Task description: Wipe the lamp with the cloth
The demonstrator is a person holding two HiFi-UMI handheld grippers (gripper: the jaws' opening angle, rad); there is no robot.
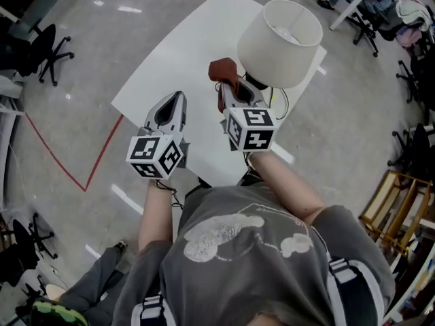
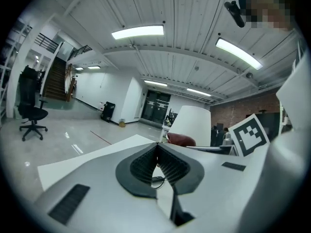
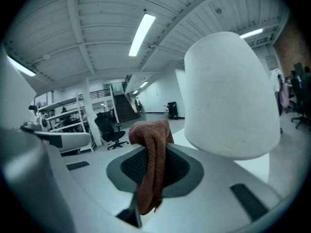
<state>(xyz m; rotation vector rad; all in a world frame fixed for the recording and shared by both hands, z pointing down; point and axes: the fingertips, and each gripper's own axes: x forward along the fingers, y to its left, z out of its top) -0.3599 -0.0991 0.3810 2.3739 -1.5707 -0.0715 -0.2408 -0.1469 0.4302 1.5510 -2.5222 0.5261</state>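
Observation:
A white lamp [image 1: 280,43] with a wide drum shade stands on the white table [image 1: 183,60] at its right side. My right gripper [image 1: 229,85] is shut on a reddish-brown cloth [image 1: 223,70], held just left of the shade and a little apart from it. In the right gripper view the cloth [image 3: 151,159] hangs folded over the jaws, with the lamp shade [image 3: 228,98] close on the right. My left gripper [image 1: 175,100] is shut and empty, over the table left of the right one. In the left gripper view its jaws meet at the tips [image 2: 157,144], the lamp [image 2: 192,125] beyond.
A black cable [image 1: 282,104] runs from the lamp base off the table's right edge. Red tape lines [image 1: 81,168] mark the floor at left. Office chairs [image 1: 47,49] stand far left, desks and chairs at top right. A wooden rack [image 1: 401,202] is at the right.

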